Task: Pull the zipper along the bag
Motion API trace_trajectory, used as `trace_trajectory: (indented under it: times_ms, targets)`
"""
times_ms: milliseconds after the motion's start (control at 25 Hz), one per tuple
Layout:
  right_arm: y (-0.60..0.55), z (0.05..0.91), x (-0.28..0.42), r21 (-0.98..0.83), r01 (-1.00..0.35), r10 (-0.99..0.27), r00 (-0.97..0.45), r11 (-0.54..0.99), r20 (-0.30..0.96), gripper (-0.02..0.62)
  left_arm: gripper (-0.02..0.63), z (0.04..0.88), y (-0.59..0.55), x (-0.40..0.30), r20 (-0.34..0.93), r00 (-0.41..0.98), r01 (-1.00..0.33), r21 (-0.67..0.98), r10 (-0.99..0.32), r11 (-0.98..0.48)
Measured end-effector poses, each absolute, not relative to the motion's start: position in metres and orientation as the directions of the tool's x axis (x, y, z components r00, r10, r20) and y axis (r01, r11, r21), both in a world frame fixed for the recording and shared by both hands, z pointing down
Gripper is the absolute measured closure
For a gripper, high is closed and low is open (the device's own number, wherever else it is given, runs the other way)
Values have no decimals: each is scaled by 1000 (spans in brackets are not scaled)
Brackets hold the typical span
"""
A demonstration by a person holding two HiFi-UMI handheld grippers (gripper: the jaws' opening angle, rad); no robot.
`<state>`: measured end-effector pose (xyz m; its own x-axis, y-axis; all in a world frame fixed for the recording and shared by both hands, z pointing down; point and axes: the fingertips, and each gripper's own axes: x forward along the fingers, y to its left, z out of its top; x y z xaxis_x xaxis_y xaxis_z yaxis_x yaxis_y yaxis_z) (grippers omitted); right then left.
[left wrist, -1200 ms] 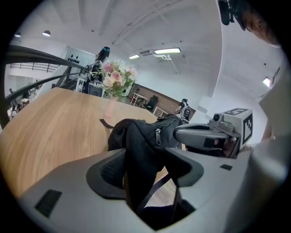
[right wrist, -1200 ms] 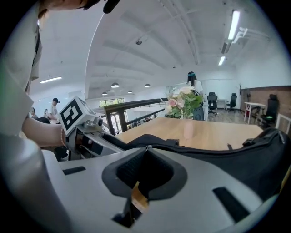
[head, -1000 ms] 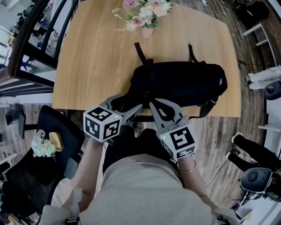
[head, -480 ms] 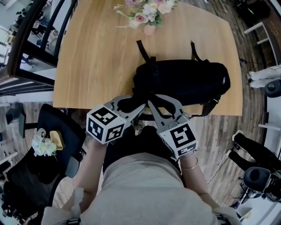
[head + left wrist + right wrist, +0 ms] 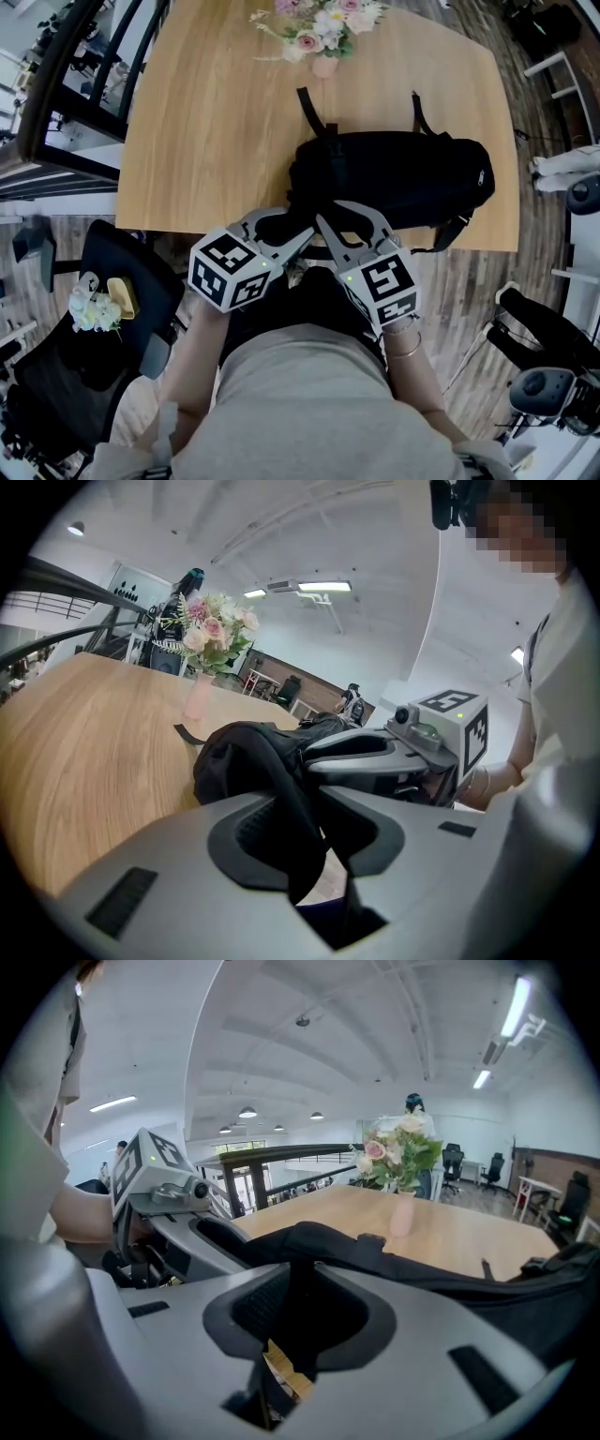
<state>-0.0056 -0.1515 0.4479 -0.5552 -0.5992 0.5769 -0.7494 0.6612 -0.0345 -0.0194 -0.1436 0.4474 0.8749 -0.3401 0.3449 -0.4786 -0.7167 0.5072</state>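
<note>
A black bag [image 5: 403, 178] lies on the wooden table [image 5: 206, 122], close to its front edge. Both grippers meet at the bag's front left corner. My left gripper [image 5: 307, 234] is closing, and a fold of the bag's black fabric [image 5: 295, 808] runs between its jaws, pinched by them [image 5: 314, 803]. My right gripper [image 5: 322, 221] crosses just beside it with its jaws opening. A dark strip of the bag [image 5: 298, 1269] stands in the gap of the right gripper [image 5: 300, 1283], apart from the pads. No zipper pull shows in any view.
A pink vase of flowers [image 5: 319, 28] stands at the table's far edge. Two bag straps [image 5: 314, 111] trail toward it. A dark chair [image 5: 103, 309] with a small bouquet sits left of my legs. Railings [image 5: 56, 84] run along the left.
My left gripper's jaws have drawn together on the bag's corner fabric. Both grippers have stayed at that corner, shifting only slightly.
</note>
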Motion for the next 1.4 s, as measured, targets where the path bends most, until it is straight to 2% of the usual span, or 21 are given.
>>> trace_trajectory:
  times_ms: [440,720,800,880,1240,1400]
  targets:
    - [-158,462,4,-73,-812,-627,-501,579,596,500,505,451,-143,-19,343,878,-474,527,-334,-706]
    - [-157,472,7,-91,-807,-610,-510,583,606,523,515,455,-140,-21,358,879,-468,526,-314,-710]
    - [-157,475,7,-81,-808,-613,-503,583,609,526,535,455,-140,-22,362,878,-470,526,-313,-709]
    - [-156,477,10,-67,-812,-619,-493,580,611,583,535,456,-140,-23,363,877,-471,530,-313,-705]
    - [-154,460,13,-43,-820,-653,-484,571,583,584,541,457,-145,-28,366,882,-460,529,-297,-713]
    - [-157,457,27,-38,-855,-678,-436,517,592,586,556,459,-151,-33,381,874,-474,533,-302,-700]
